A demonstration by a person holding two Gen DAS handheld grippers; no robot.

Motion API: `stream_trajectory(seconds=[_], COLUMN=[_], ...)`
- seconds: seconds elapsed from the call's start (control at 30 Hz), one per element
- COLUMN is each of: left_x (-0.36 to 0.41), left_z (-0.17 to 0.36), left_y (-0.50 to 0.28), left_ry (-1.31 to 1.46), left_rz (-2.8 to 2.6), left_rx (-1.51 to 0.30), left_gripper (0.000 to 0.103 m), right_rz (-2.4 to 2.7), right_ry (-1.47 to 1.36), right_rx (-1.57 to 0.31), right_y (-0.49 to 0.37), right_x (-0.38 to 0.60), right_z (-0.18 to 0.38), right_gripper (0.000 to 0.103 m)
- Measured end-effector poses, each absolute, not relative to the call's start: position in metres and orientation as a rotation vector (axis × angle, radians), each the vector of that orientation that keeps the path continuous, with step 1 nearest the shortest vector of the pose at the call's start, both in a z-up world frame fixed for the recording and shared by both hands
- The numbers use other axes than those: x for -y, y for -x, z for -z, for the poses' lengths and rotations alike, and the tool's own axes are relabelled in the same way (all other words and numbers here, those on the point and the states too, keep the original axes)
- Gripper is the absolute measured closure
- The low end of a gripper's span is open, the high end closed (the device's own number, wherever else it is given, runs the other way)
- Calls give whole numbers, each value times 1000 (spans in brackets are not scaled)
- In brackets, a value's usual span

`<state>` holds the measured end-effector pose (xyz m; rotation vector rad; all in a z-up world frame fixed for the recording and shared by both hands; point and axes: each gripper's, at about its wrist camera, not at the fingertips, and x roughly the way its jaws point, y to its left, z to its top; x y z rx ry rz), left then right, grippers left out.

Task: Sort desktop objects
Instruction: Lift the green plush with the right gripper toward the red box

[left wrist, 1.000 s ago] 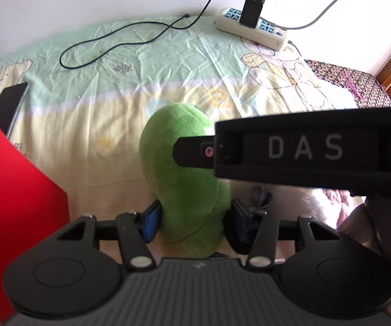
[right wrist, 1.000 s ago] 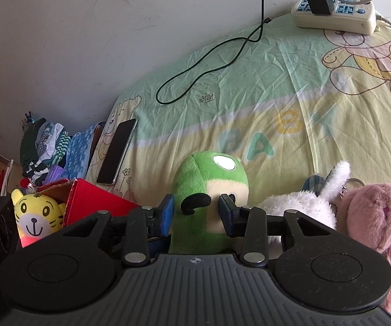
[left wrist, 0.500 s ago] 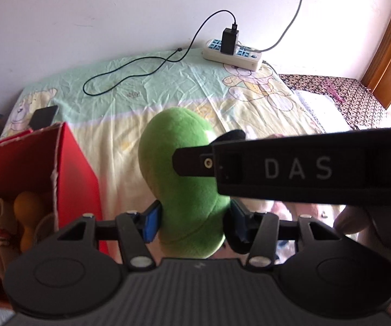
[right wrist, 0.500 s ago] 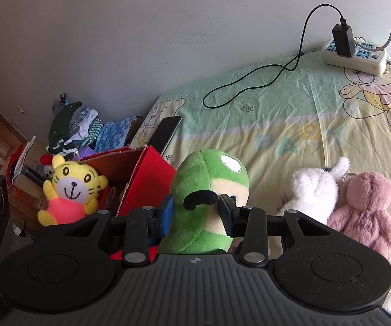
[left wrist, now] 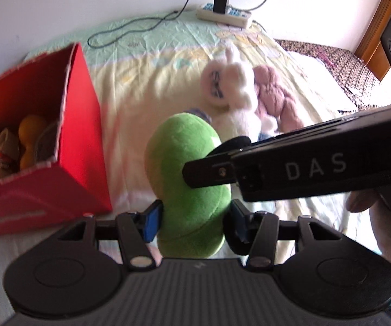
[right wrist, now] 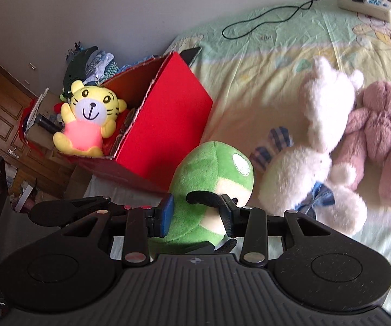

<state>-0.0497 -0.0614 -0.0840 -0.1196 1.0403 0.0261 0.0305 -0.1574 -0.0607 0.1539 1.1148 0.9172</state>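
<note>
From my left wrist camera, my left hand-held gripper (left wrist: 194, 218) is clamped on the lower part of the green plush toy (left wrist: 187, 179), one blue pad pressed into each side. My right hand-held gripper (left wrist: 209, 174) reaches in from the right, its black finger laid across the toy's upper side. The toy is held up above the bed (left wrist: 146, 81), just right of the red box (left wrist: 84, 125), which stands open with a yellow toy and an orange thing inside. Beyond the green toy, a white plush rabbit (left wrist: 230, 87) and a pink plush bear (left wrist: 274, 97) lie touching each other on the sheet. A power strip (left wrist: 224, 17) sits at the far edge by the wall.

From my right wrist camera, my right hand-held gripper is closed on the green plush toy's head, pads squeezing both sides near its black mouth piece. The red box is to the left, with a yellow tiger plush (right wrist: 89, 119) sitting in it. The white plush rabbit and pink plush bear lie together to the right, apart from the green toy.
</note>
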Motion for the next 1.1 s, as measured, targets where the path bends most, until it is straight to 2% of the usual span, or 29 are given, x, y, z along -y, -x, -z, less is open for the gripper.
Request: stream_trajectory(seconds=[0.2, 0.27, 0.33, 0.37, 0.43, 0.5, 0.67, 0.97, 1.03, 1.1], left_x=[67, 66, 64, 63, 61, 60, 56, 54, 57, 63], left_z=[108, 112, 113, 113, 114, 115, 115, 124, 127, 131], left_y=[63, 65, 66, 66, 65, 64, 60, 44, 41, 39], left_ry=[117, 114, 113, 111, 105, 96, 111, 122, 120, 86], left_rz=[-26, -32, -36, -40, -46, -56, -49, -38, -32, -49], left_rx=[-1095, -1094, -1089, -1085, -1078, -1077, -1075, -1098, -1113, -1126], left_gripper=[49, 44, 33, 31, 21, 20, 16, 18, 32, 35], right_rz=[-878, -869, -856, -846, -832, -835, -851, -724, -731, -751], right_ry=[-193, -208, -212, -211, -226, -254, -349, -454, -489, -532], right_rx=[-1218, -1230, -1231, -1230, -1230, -1225, -1179, -1297, -1317, -1346], right_y=[-21, -18, -16, -16, -15, -14, -15, -29, -31, -33], right_x=[158, 159, 161, 162, 166, 170, 185, 194, 192, 189], right_z=[82, 84, 84, 83, 83, 82, 73, 109, 118, 125], right_gripper=[62, 62, 62, 61, 58, 49, 41, 41, 37, 35])
